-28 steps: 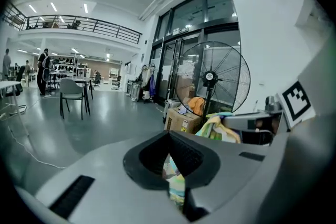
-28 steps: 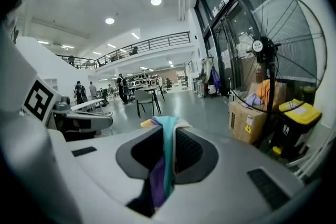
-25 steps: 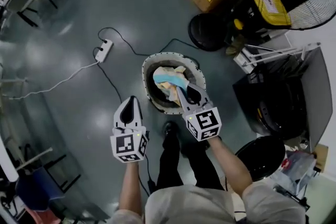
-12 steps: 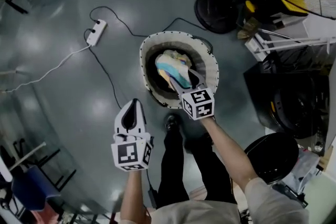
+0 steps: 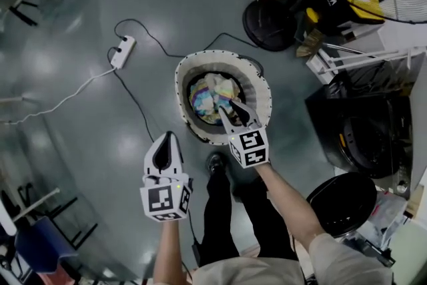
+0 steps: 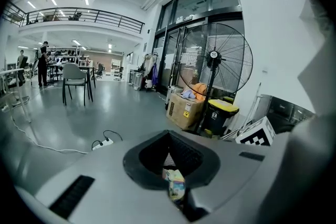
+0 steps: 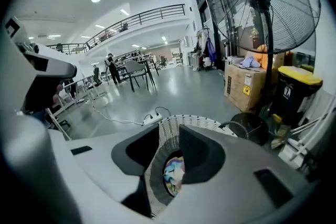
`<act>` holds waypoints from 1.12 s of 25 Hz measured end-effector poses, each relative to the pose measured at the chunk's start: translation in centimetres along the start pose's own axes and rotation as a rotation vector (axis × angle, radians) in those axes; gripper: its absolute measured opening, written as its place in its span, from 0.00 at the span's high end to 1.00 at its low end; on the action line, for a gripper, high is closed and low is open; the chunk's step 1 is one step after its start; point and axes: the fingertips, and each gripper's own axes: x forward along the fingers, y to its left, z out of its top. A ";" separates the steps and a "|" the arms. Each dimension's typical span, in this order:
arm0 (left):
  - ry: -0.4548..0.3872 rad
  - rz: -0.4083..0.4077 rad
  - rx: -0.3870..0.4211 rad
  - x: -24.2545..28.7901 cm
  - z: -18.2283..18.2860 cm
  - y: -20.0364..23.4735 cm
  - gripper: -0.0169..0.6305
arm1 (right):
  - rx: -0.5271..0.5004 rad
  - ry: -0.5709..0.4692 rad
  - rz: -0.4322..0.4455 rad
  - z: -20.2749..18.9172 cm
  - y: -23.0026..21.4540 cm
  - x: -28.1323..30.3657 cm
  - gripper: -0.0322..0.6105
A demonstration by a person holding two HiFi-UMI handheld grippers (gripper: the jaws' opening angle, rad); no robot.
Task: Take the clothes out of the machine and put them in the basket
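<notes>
- Right gripper (image 5: pixel 235 110) is hanging right over the basket (image 5: pixel 183 77) on the floor, pointing down into it.
- Its fingers have just been narrowing a touch, yet they stand apart. Through the gap I see only the woven rim and the clothes (image 7: pixel 173 173) below, with nothing pinched.
- The clothes are a pale, multicoloured heap lying in the bottom of the basket, clear of the fingers.
- Left gripper (image 5: pixel 167 137) is off to the left of the basket, over bare floor. Its fingers are pressed together at the tips and empty.
- The dark machine (image 5: pixel 360 137) sits away to my right.
- A white power strip (image 5: pixel 123 51) lies on the floor beyond the basket, its cable curling toward it.
</notes>
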 end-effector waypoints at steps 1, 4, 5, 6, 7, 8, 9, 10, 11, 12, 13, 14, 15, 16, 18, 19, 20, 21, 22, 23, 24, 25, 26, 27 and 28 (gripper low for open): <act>-0.004 -0.003 0.000 -0.1 0.5 -0.3 0.95 | 0.000 -0.014 -0.010 0.9 -0.3 -0.8 0.78; -0.007 -0.012 -0.004 -0.6 2.2 -1.7 0.95 | -0.003 -0.056 -0.043 3.9 -1.2 -3.6 0.89; -0.007 -0.017 -0.006 -0.8 2.8 -2.3 0.95 | 0.002 -0.066 -0.052 4.9 -1.5 -4.6 0.90; -0.007 -0.025 -0.006 -0.9 3.6 -2.9 0.95 | 0.010 -0.079 -0.062 6.0 -1.8 -5.8 0.91; -0.009 -0.037 -0.003 -1.0 4.4 -3.7 0.95 | 0.018 -0.094 -0.075 7.0 -2.2 -7.0 0.91; -0.012 -0.052 0.004 -1.1 5.3 -4.7 0.95 | 0.025 -0.110 -0.092 8.1 -2.6 -8.4 0.91; -0.015 -0.070 0.012 -1.2 6.4 -5.8 0.95 | 0.032 -0.125 -0.111 9.2 -3.1 -9.9 0.91; -0.018 -0.087 0.020 -1.4 7.4 -6.9 0.95 | 0.038 -0.139 -0.129 10.3 -3.4 -11.5 0.91; -0.020 -0.105 0.027 -1.5 8.4 -8.1 0.95 | 0.045 -0.153 -0.145 11.4 -3.8 -13.3 0.91; -0.019 -0.123 0.036 -1.7 9.4 -9.3 0.95 | 0.050 -0.169 -0.162 12.4 -4.2 -15.2 0.91; -0.020 -0.140 0.047 -1.8 10.3 -10.6 0.95 | 0.055 -0.186 -0.181 13.3 -4.7 -17.2 0.91; -0.023 -0.157 0.061 -1.7 11.2 -12.0 0.95 | 0.061 -0.203 -0.203 14.1 -5.4 -19.2 0.91; -0.029 -0.177 0.077 -1.6 12.1 -13.5 0.95 | 0.069 -0.220 -0.226 14.7 -6.2 -21.1 0.91; -0.035 -0.199 0.093 -1.5 13.0 -15.0 0.95 | 0.078 -0.236 -0.250 15.2 -7.2 -23.1 0.91; -0.047 -0.253 0.121 -1.4 14.6 -18.5 0.95 | 0.095 -0.261 -0.301 15.6 -9.2 -27.2 0.91; -0.050 -0.282 0.134 -1.6 15.3 -20.4 0.95 | 0.103 -0.270 -0.332 15.6 -10.3 -29.5 0.91; -0.053 -0.310 0.146 -1.7 15.9 -22.3 0.95 | 0.112 -0.281 -0.365 15.6 -11.4 -31.8 0.91; -0.055 -0.338 0.159 -2.0 16.4 -24.1 0.95 | 0.122 -0.293 -0.400 15.5 -12.5 -34.1 0.91; -0.057 -0.362 0.170 -2.3 16.9 -25.7 0.95 | 0.133 -0.304 -0.435 15.4 -13.5 -36.4 0.91; -0.059 -0.384 0.180 -2.7 17.3 -27.3 0.95 | 0.144 -0.316 -0.469 15.3 -14.4 -38.8 0.91; -0.062 -0.405 0.190 -3.1 17.8 -28.9 0.95 | 0.152 -0.328 -0.504 15.2 -15.2 -41.2 0.91; -0.066 -0.424 0.199 -3.6 18.4 -30.5 0.95 | 0.156 -0.341 -0.537 15.2 -16.1 -43.7 0.91; -0.071 -0.443 0.209 -4.0 19.0 -32.0 0.95 | 0.160 -0.353 -0.570 15.3 -17.0 -46.1 0.91; -0.075 -0.461 0.218 -4.5 19.6 -33.6 0.95 | 0.163 -0.363 -0.601 15.2 -17.7 -48.6 0.91; -0.078 -0.479 0.224 -4.9 20.2 -35.0 0.95 | 0.166 -0.370 -0.631 15.1 -18.4 -50.9 0.91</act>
